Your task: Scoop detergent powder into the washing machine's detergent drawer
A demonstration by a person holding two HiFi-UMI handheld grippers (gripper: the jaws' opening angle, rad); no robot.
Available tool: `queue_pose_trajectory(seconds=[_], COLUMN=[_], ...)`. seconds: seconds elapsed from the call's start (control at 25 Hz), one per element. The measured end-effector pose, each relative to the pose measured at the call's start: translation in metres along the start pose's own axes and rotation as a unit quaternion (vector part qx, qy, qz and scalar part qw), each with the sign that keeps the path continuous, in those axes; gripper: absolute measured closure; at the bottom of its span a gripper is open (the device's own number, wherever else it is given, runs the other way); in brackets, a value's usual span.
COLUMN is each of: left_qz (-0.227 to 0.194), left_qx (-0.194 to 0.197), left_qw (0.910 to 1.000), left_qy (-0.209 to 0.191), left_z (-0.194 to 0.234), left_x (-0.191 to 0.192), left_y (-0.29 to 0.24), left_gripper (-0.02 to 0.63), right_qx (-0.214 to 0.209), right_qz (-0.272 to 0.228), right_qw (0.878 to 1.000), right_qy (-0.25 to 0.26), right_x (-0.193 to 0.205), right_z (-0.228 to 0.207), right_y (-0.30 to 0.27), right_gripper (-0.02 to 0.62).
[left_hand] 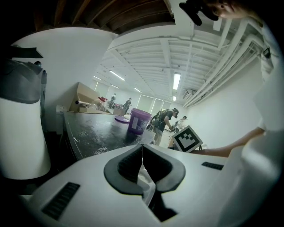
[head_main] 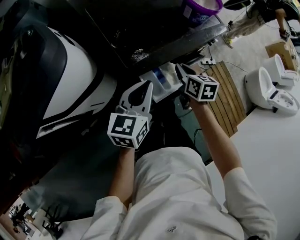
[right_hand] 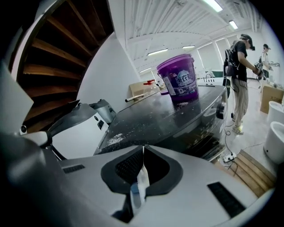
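A purple detergent bucket [head_main: 202, 8] [right_hand: 179, 79] [left_hand: 139, 120] stands on the dark top of the washing machine [head_main: 154, 28] [right_hand: 177, 117]. Powder specks [head_main: 139, 55] [right_hand: 116, 138] lie spilled on that top. Below its front edge the white and blue detergent drawer [head_main: 159, 80] sticks out. My left gripper [head_main: 149, 84] [left_hand: 142, 147] hovers just left of the drawer, jaws shut with tips touching. My right gripper [head_main: 179, 68] [right_hand: 143, 150] sits just right of the drawer, also shut. A white and blue strip shows in the gap under both jaw pairs. No scoop is in view.
A large white and black appliance [head_main: 70, 79] [right_hand: 84, 119] stands close on the left. White toilets [head_main: 269, 89] and a wooden slatted panel [head_main: 229, 98] are on the right, with a power strip [head_main: 206, 62] on the floor. People [right_hand: 239, 66] stand in the background.
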State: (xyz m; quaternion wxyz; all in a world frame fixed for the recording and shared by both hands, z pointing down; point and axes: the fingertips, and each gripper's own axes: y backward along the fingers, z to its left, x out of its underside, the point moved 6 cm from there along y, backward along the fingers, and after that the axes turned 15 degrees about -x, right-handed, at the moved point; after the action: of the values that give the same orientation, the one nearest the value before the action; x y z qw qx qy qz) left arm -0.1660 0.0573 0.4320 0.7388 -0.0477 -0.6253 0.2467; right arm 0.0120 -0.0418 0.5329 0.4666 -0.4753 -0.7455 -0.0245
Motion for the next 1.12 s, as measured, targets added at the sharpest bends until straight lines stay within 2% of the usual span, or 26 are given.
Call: queue_pose_trajectory(seconds=[0.56,1.12], left_qz=[-0.004,-0.006], left_qx=[-0.003,-0.006], left_qw=[1.0,1.0], left_qy=[0.002,0.004], left_z=[0.005,0.004], left_x=[-0.001,-0.001], left_y=[0.003,0.007], left_gripper=[0.586,0.586], right_qx=[0.022,0.039], right_qz=[0.031,0.053], right_qw=[0.995,0.982], right_qy=[0.091,0.177], right_x=[0.001,0.003], right_z=[0.009,0.021], right_y=[-0.001,0.003], right_gripper=[0.586,0.586])
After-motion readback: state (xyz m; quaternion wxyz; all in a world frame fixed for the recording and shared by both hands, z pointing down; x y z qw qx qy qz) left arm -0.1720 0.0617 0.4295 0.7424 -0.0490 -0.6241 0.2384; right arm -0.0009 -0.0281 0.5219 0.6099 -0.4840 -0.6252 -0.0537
